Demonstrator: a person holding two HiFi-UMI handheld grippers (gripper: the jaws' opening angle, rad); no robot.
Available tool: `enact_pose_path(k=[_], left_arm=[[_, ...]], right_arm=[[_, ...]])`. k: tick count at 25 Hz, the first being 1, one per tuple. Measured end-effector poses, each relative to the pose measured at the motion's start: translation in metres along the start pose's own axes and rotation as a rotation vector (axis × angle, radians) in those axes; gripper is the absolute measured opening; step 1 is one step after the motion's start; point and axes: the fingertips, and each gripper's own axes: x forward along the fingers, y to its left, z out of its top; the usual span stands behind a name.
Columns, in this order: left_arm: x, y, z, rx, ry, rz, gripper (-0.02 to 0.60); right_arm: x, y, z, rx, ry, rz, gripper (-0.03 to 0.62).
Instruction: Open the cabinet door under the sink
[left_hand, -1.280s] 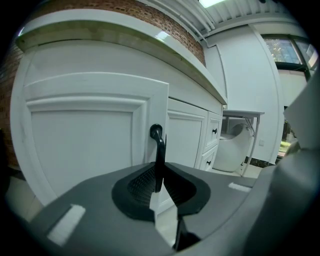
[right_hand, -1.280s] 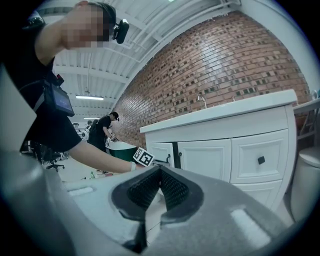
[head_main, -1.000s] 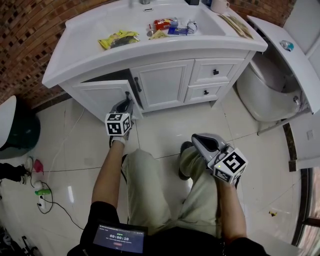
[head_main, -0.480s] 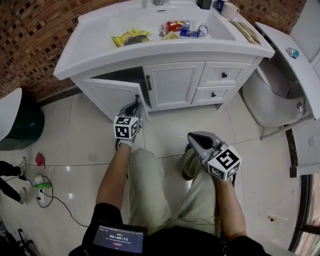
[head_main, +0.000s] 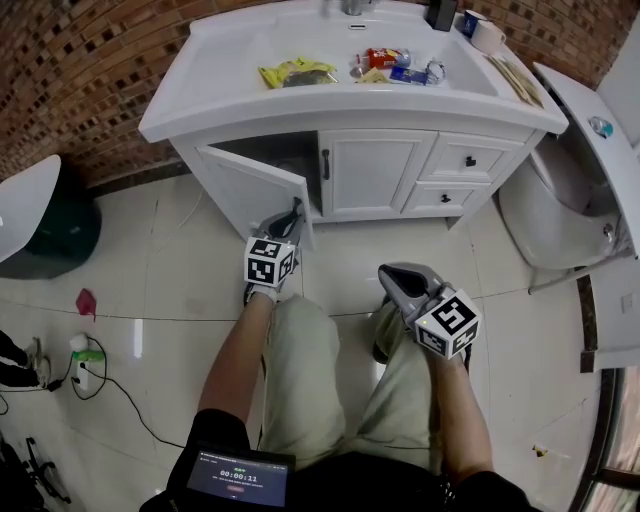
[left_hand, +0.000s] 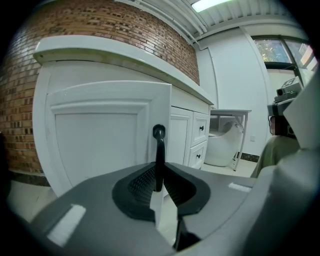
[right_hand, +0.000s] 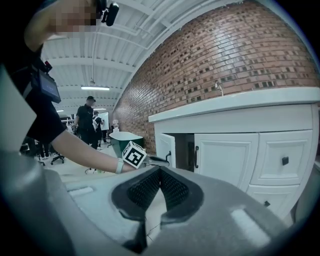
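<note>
- Swung wider than a second ago: cabinet door (head_main: 255, 185) under the sink, free edge now toward 6 o'clock.
- Pinching its black handle (left_hand: 159, 145): left gripper (head_main: 294, 214) fingers.
- Pressed together on nothing, at 4 o'clock: right gripper (head_main: 398, 283) fingers.
- Bare floor (head_main: 170, 270) around the door's edge.
- Counted: two doors, second door (head_main: 368, 172) closed; two drawers (head_main: 470, 158).
</note>
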Motion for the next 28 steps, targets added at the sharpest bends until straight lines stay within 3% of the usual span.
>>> enact_pose_path(k=[13, 28], left_arm=[[-0.036, -0.002, -0.014, 0.012, -0.011, -0.022, 0.058], [-0.076, 0.003, -0.030, 0.069, -0.005, -0.097, 0.058]], right_arm=[[0.041, 0.030, -0.003, -0.032, 0.041, 0.044, -0.008], [0.081, 0.061, -0.006, -0.050, 0.058, 0.081, -0.008]])
